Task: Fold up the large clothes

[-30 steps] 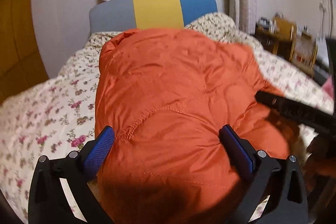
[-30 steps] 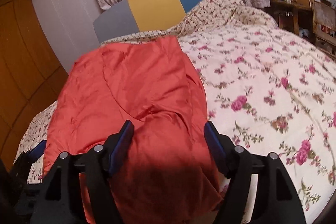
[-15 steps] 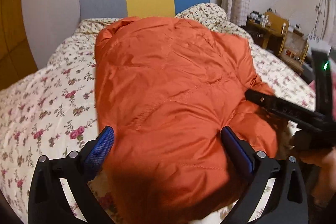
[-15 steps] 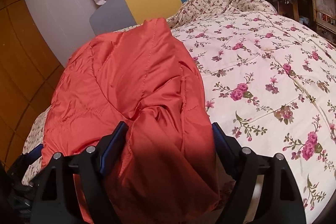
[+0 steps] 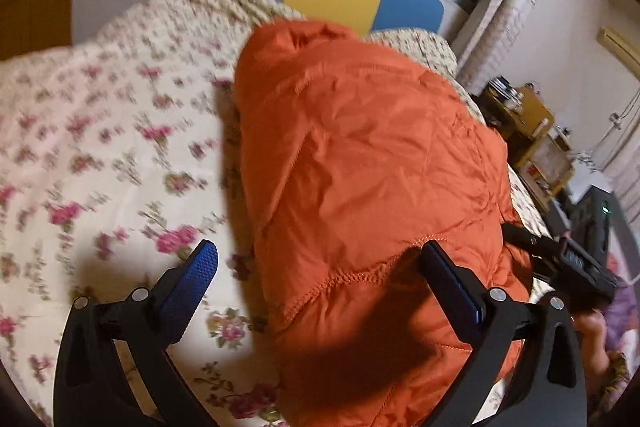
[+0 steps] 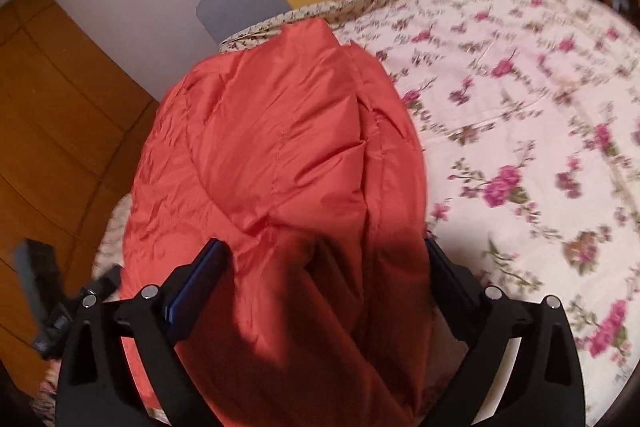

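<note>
The orange puffer jacket (image 5: pixel 360 167) lies on the floral bedspread (image 5: pixel 100 155), occupying the centre of both wrist views and already gathered into a compact, roughly rectangular bundle.

The left gripper (image 5: pixel 316 279) is open; its right pad sits against the jacket's near edge, its left pad over bare bedspread.

The right gripper (image 6: pixel 324 275) is opening, with the jacket's near fold between the fingers but not pinched.

Judgement: the main folds appear complete and the garment is being released. Remaining work is probably one final fold or smoothing of the puffed near end.
</note>
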